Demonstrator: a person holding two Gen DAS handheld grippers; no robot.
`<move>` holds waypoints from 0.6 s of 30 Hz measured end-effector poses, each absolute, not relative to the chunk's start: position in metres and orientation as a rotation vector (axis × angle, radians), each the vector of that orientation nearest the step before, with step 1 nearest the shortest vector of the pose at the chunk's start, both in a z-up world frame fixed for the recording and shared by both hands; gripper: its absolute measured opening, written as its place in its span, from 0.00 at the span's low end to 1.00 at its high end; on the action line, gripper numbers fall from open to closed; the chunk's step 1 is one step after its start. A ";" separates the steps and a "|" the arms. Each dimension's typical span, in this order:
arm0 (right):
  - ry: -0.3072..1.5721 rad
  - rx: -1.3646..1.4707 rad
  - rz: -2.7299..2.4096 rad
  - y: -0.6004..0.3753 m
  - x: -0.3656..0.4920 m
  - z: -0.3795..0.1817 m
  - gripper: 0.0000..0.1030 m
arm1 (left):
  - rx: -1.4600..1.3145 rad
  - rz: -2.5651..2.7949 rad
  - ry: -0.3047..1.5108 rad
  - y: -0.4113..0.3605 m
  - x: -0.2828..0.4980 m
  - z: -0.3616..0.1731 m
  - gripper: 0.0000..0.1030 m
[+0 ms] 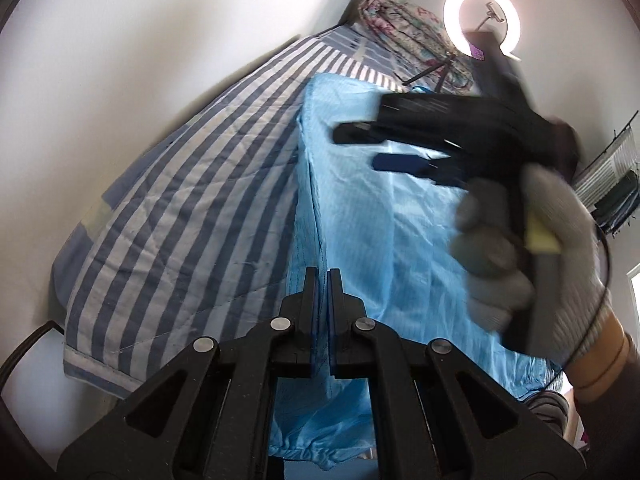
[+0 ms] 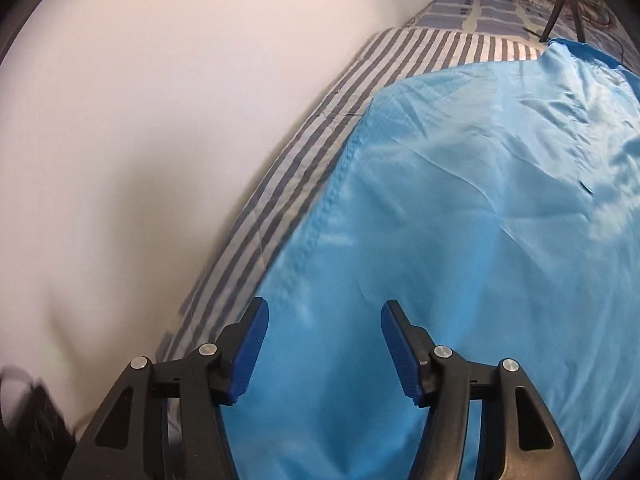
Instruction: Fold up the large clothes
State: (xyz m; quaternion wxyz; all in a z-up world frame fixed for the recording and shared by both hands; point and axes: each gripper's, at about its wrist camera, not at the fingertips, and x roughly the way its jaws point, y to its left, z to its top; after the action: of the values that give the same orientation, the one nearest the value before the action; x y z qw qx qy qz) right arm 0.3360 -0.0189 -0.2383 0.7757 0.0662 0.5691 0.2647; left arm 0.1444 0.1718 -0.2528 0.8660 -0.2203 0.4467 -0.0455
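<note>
garment [image 1: 352,216] lies flat on bed [image 1: 192,200], wall [image 1: 120,60] at left, rolled blanket [image 1: 408,36] and ring light [image 1: 482,20] behind it.

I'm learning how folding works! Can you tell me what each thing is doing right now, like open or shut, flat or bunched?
left claw: shut on the blue garment.
right claw: open, holding nothing, over the garment.
blue garment: spread on the bed, wrinkled, near end hanging off the edge.
striped bedcover: lying flat under the garment.
ring light: switched on.
</note>
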 end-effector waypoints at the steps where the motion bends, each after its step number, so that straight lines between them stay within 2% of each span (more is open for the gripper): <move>1: 1.236 0.132 0.561 -0.012 0.340 -0.240 0.59 | -0.457 -0.102 0.933 0.169 0.145 -0.252 0.01; 11: 1.273 -0.109 0.464 0.043 0.354 -0.258 0.59 | -0.437 -0.142 0.940 0.142 0.161 -0.253 0.01; 13: 1.281 -0.154 0.449 0.048 0.354 -0.263 0.40 | -0.421 -0.148 0.938 0.130 0.166 -0.252 0.01; 14: 1.291 -0.159 0.456 0.049 0.355 -0.265 0.18 | -0.412 -0.151 0.939 0.123 0.168 -0.253 0.01; 15: 1.293 -0.155 0.459 0.048 0.355 -0.265 0.10 | -0.404 -0.156 0.938 0.116 0.170 -0.252 0.01; 17: 1.271 -0.136 0.466 0.042 0.353 -0.260 0.00 | -0.386 -0.170 0.934 0.104 0.173 -0.250 0.01; 18: 1.260 -0.112 0.474 0.036 0.352 -0.256 0.00 | -0.376 -0.177 0.929 0.098 0.174 -0.248 0.00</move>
State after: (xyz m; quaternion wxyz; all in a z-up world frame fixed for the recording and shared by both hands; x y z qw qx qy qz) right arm 0.3518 0.0356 -0.2557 0.7806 -0.0520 0.5830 0.2192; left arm 0.1735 0.0980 -0.2476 0.8732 -0.1802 0.4449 -0.0848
